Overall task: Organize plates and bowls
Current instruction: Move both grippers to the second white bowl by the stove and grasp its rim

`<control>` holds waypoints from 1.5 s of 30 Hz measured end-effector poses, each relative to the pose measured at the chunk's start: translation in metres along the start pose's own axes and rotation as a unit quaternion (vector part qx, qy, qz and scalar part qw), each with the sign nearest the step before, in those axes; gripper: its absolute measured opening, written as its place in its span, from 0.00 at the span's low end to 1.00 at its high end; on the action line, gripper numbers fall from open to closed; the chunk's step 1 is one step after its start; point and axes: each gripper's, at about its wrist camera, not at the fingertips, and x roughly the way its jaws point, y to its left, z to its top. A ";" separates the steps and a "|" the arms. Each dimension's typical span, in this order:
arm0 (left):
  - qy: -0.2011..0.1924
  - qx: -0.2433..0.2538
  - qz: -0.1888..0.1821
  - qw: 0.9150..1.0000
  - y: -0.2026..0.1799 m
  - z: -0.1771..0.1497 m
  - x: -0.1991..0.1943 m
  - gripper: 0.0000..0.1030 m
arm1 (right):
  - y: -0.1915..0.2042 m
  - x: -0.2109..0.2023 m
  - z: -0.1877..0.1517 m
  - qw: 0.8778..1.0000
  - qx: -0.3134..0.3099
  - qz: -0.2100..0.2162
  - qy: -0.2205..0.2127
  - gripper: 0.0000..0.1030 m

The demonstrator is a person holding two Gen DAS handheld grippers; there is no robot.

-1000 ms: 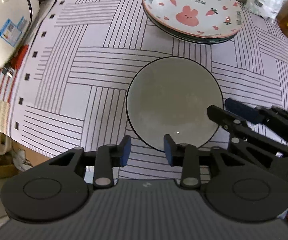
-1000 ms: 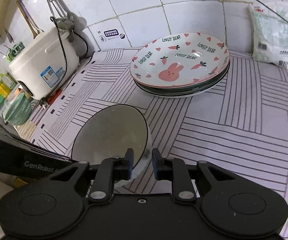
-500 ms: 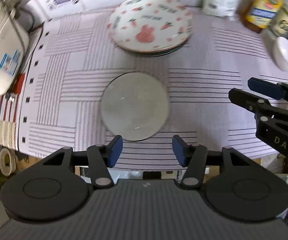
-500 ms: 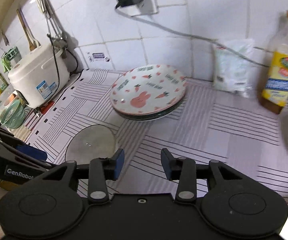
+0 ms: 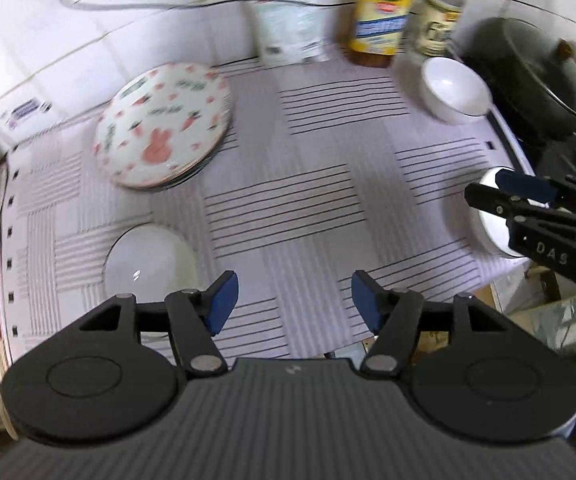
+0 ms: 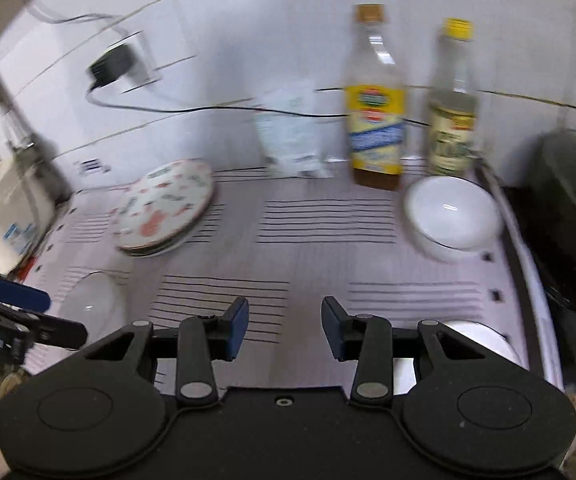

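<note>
Two grippers are in your hands, and both are empty. Your left gripper (image 5: 291, 300) has its blue pads (image 5: 221, 303) spread fairly wide, and they have just been opening, with only the striped white cloth (image 5: 296, 200) below the gap. Your right gripper (image 6: 284, 326) has a narrower gap. It opened a little just now and also holds nothing.

The plain white round plate (image 5: 144, 264) lies flat on the cloth, just beside your left gripper's left finger. That finger hides its near edge. In the right wrist view this plate is a pale blur at the left.

The stack of plates with the pink rabbit picture on top (image 5: 162, 124) sits farther back, near the tiled wall. You can only see thin rims of the plates under the top one, so you cannot count them.

One white round bowl (image 6: 452, 216) stands at the back right, close to two tall bottles (image 6: 376, 96). Another white bowl (image 5: 492, 220) sits at the cloth's right edge, partly hidden behind your right gripper. Both views are blurry, so the labels cannot be read.
</note>
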 end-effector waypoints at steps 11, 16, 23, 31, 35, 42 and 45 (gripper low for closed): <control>0.001 0.091 -0.051 0.995 -0.076 0.017 0.018 0.60 | -0.049 -0.027 -0.039 0.988 0.068 -0.128 -0.055 0.44; 0.010 0.115 -0.059 0.992 -0.105 0.021 0.041 0.60 | -0.063 -0.034 -0.056 0.981 0.087 -0.157 -0.075 0.45; 0.018 0.134 -0.059 0.989 -0.133 0.030 0.066 0.60 | -0.078 -0.030 -0.070 0.972 0.109 -0.196 -0.074 0.55; 0.021 0.131 -0.073 0.989 -0.150 0.039 0.092 0.62 | -0.093 -0.019 -0.089 0.965 0.151 -0.203 -0.074 0.56; 0.012 0.121 -0.082 0.989 -0.155 0.043 0.100 0.68 | -0.100 -0.008 -0.098 0.960 0.175 -0.203 -0.076 0.56; 0.010 0.116 -0.086 0.989 -0.166 0.050 0.123 0.72 | -0.116 0.009 -0.108 0.954 0.223 -0.181 -0.084 0.56; 0.015 0.118 -0.078 0.990 -0.171 0.052 0.137 0.72 | -0.123 0.016 -0.111 0.952 0.235 -0.175 -0.083 0.56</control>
